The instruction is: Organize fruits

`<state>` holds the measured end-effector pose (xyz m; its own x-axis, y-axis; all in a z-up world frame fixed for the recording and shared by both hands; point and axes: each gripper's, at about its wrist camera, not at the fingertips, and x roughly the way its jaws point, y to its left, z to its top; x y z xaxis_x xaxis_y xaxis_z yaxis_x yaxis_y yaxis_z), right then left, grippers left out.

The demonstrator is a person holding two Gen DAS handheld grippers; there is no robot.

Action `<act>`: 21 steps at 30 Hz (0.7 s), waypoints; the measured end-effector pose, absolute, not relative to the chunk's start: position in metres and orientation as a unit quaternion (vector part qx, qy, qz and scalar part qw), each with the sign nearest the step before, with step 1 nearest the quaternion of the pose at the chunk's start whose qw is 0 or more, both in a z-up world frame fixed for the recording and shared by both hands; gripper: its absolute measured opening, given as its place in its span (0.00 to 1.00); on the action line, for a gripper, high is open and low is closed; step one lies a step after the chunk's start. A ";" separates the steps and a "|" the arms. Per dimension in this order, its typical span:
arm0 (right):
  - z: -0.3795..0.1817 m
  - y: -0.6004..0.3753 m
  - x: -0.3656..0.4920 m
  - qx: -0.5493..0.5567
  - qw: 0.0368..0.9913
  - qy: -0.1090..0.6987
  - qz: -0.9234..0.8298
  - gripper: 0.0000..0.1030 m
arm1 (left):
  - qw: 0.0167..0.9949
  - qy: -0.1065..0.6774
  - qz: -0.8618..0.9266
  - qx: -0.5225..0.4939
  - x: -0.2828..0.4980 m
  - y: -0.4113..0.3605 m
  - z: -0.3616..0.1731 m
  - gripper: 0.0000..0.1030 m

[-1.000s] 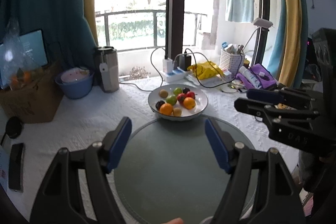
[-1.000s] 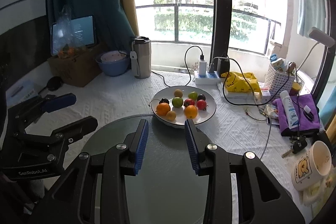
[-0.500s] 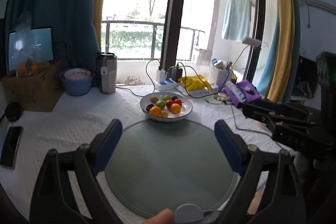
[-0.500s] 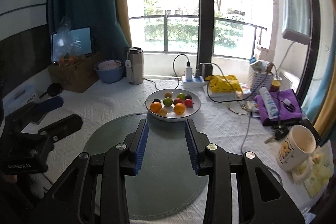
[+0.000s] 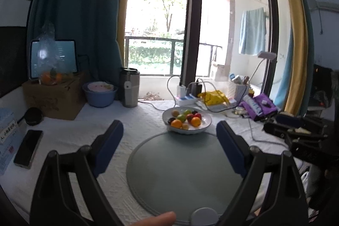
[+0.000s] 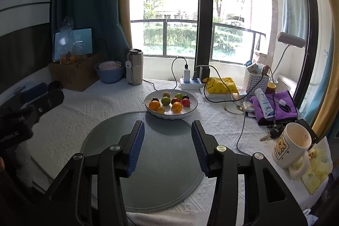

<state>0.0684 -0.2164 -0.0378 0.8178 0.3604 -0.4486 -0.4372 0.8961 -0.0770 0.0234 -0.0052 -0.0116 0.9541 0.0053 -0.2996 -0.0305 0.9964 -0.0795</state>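
A white plate [image 5: 204,125] [image 6: 191,108] holds several small fruits: oranges [image 6: 155,105], green ones [image 6: 166,100], red ones [image 6: 186,102] and dark ones. It stands just beyond a round grey mat [image 5: 184,171] [image 6: 156,154]. My left gripper [image 5: 169,137] hangs over the mat's near side, wide open and empty. My right gripper [image 6: 168,137] is also above the mat, short of the plate; its jaws are opening with nothing between them. Each gripper shows at the other view's edge.
Along the back stand a steel tumbler [image 6: 134,67], a blue bowl [image 6: 109,71], a cardboard box [image 6: 74,73] and a power strip with cables [image 6: 190,81]. A mug [image 6: 291,146], keys and purple cloth [image 6: 275,106] lie right. A phone [image 5: 28,148] lies left.
Both grippers have drawn back from the plate, so it looks smaller and farther. The left jaws spread wider. The right jaws have started to part.
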 end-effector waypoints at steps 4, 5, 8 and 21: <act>-0.037 -0.213 0.073 -0.093 0.947 0.221 0.215 0.47 | 0.986 0.158 0.004 -0.044 0.026 -0.005 -0.015 0.88; -0.038 -0.213 0.073 -0.095 0.946 0.222 0.215 0.47 | 0.986 0.158 0.004 -0.045 0.025 -0.005 -0.015 0.88; -0.037 -0.212 0.074 -0.096 0.946 0.222 0.215 0.47 | 0.987 0.155 0.007 -0.046 0.025 -0.004 -0.016 0.88; -0.033 -0.211 0.075 -0.100 0.947 0.216 0.217 0.47 | 0.987 0.149 0.002 -0.052 0.022 -0.001 -0.014 0.88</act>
